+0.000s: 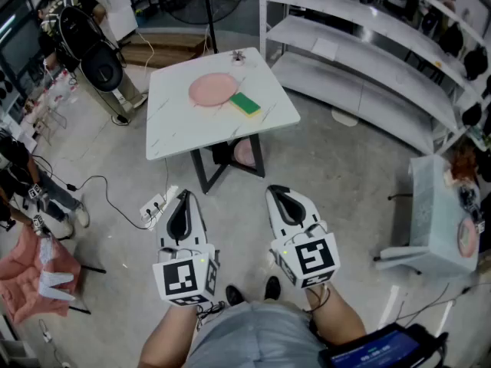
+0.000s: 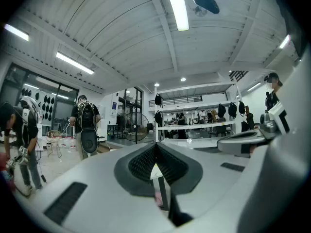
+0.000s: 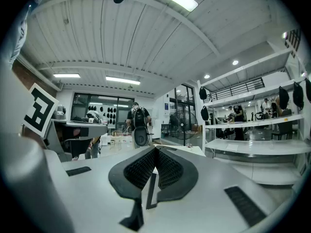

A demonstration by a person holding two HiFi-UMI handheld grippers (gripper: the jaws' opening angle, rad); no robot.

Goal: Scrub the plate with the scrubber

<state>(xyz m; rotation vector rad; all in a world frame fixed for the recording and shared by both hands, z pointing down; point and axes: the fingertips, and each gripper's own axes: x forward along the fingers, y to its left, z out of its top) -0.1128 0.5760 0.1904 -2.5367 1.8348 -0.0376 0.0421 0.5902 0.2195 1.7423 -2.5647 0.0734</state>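
Note:
A pink plate (image 1: 213, 89) lies on a white marble-topped table (image 1: 184, 125) ahead of me in the head view. Beside its right edge sits a green and yellow scrubber (image 1: 246, 103). My left gripper (image 1: 182, 199) and right gripper (image 1: 280, 194) hang side by side over the floor, well short of the table, both pointing level toward it. Each is shut with nothing between its jaws. In the left gripper view the left gripper (image 2: 155, 149) has its black pads pressed together; the right gripper (image 3: 156, 154) looks the same in the right gripper view.
White shelving (image 1: 360, 60) runs along the right. A grey table (image 1: 437, 205) with a pink dish stands at far right. A power strip (image 1: 152, 205) and cable lie on the floor left of my left gripper. People stand at the left; a fan stands behind the table.

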